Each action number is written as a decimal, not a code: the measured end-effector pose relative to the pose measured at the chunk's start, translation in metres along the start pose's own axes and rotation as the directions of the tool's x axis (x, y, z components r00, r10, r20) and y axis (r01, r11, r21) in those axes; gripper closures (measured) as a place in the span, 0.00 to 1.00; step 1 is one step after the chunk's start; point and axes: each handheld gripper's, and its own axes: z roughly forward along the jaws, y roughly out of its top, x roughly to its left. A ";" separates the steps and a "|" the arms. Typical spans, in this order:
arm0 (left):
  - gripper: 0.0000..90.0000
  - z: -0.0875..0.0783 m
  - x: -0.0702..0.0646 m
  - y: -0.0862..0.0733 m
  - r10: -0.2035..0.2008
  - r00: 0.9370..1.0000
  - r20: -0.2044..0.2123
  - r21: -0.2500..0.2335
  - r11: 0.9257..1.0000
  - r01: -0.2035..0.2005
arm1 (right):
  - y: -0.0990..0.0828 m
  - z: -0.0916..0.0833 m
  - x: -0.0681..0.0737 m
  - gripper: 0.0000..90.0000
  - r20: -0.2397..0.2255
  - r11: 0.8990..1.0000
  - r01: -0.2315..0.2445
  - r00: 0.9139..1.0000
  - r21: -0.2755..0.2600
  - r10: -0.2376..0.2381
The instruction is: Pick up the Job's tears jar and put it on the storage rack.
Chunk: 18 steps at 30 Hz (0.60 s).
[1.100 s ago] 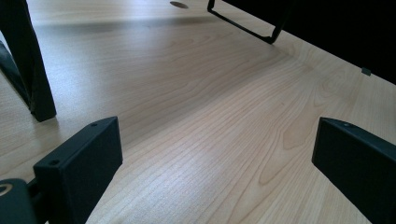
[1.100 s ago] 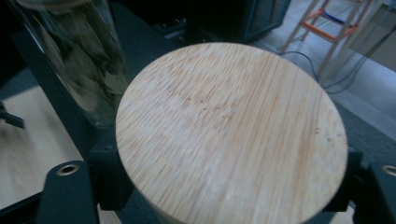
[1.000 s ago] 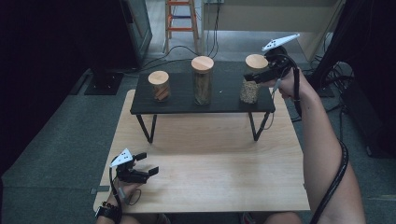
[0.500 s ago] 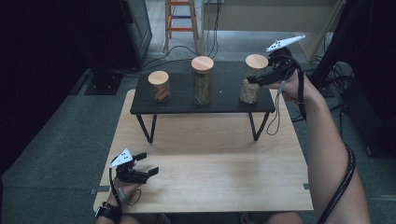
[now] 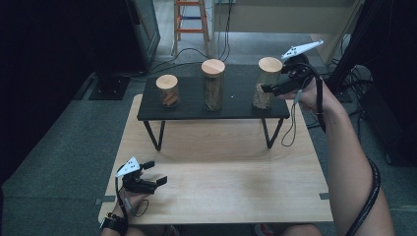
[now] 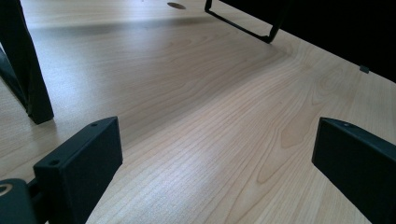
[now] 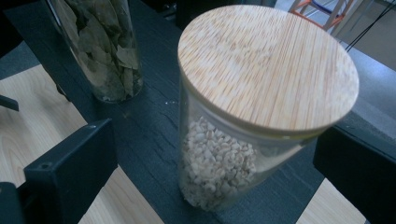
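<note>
Three glass jars with round wooden lids stand on a low black shelf (image 5: 236, 96). The right jar (image 5: 268, 69) holds pale grains in its lower half (image 7: 219, 163). My right gripper (image 5: 269, 87) reaches in from the right at that jar's side. Its jaws have just been opening and now stand wide, with the jar between them (image 7: 212, 172) and neither pad pressing the glass. The tall middle jar (image 5: 213, 86) holds dried leaves (image 7: 107, 51). The short left jar (image 5: 167, 91) has brownish contents. My left gripper (image 5: 155, 173) rests open on the wooden table (image 6: 215, 163), holding nothing.
The light wooden table (image 5: 221, 167) carries the shelf on thin black legs (image 5: 153, 135). One such leg (image 6: 28, 84) stands close to my left gripper. An orange ladder (image 5: 191, 19) and cables lie on the floor behind. A dark cabinet (image 5: 388, 98) stands at the right.
The right gripper's jaws have spread off the right jar, and the hand has eased slightly to the right. The jar still stands on the shelf. The left gripper has not moved.
</note>
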 end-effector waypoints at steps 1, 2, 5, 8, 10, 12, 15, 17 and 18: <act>0.02 0.000 0.000 0.000 0.001 1.000 0.000 0.001 1.000 -0.001 | -0.001 0.000 0.000 0.00 -0.001 1.000 0.003 1.000 0.001 -0.003; 0.02 0.000 0.000 0.000 -0.001 1.000 0.000 0.001 1.000 0.001 | -0.001 0.000 0.001 0.00 -0.002 1.000 0.005 1.000 0.003 -0.005; 0.02 0.001 0.000 0.001 -0.002 1.000 0.002 0.004 1.000 0.002 | -0.002 -0.001 0.002 0.00 0.001 1.000 0.007 1.000 0.007 -0.007; 0.02 0.001 0.000 0.001 0.000 1.000 0.002 0.007 1.000 0.000 | -0.004 -0.004 0.004 0.00 0.001 1.000 0.010 1.000 0.005 -0.010; 0.02 0.001 0.000 0.001 0.000 1.000 0.001 0.007 1.000 0.000 | -0.004 -0.006 0.005 0.00 0.002 1.000 0.009 1.000 0.004 -0.009; 0.02 0.001 -0.001 0.001 0.000 1.000 -0.001 0.006 1.000 0.000 | -0.005 -0.006 0.005 0.00 0.004 1.000 0.009 1.000 0.004 -0.009; 0.02 0.001 -0.002 0.001 0.007 1.000 -0.005 0.008 1.000 -0.007 | -0.005 -0.008 0.005 0.00 0.008 1.000 0.011 1.000 0.004 -0.011; 0.02 0.002 -0.002 0.002 0.009 1.000 -0.005 0.011 1.000 -0.009 | -0.005 -0.009 0.005 0.00 0.009 1.000 0.011 1.000 0.004 -0.011; 0.02 0.002 -0.002 0.002 0.007 1.000 -0.004 0.011 1.000 -0.007 | -0.005 -0.009 0.006 0.00 0.011 1.000 0.009 1.000 0.004 -0.009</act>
